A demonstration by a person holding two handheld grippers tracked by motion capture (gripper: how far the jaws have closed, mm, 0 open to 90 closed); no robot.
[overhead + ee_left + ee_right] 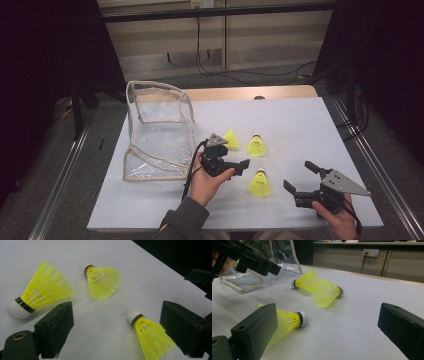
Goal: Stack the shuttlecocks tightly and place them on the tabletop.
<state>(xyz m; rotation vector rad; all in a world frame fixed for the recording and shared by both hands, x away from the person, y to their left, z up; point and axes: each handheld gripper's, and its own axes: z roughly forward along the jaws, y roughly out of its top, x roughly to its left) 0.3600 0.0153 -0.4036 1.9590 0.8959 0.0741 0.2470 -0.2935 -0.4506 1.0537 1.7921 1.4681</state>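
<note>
**Kid:** Looking down from the high view, where are the hands?

**Helper:** Both come in from the near edge of the counter (pixel 300 115). One hand holds the left gripper (pixel 239 156) over the middle of the counter, pointing toward the right edge. The other hand holds the right gripper (pixel 299 176) by the near right corner, pointing toward the far left corner.

**Kid:** Are they holding anything?

**Helper:** No. Both grippers have their jaws wide apart, and nothing is pinched between them.

**Kid:** Where are the yellow birdies?

**Helper:** Three lie in the middle of the counter. The first shuttlecock (pixel 231 139) lies just beside the left gripper. The second shuttlecock (pixel 256 146) lies a bit nearer the right edge. The third shuttlecock (pixel 260 184) is closest to the near edge, between the two grippers.

**Kid:** What do the close views add?

**Helper:** The left gripper view shows white tips with black bands, and the third shuttlecock (pixel 150 333) lies between its jaws, untouched. The right gripper view shows the clear bag (pixel 262 272) behind the left gripper (pixel 259 265), and a wall socket (pixel 372 252) far back.
</note>
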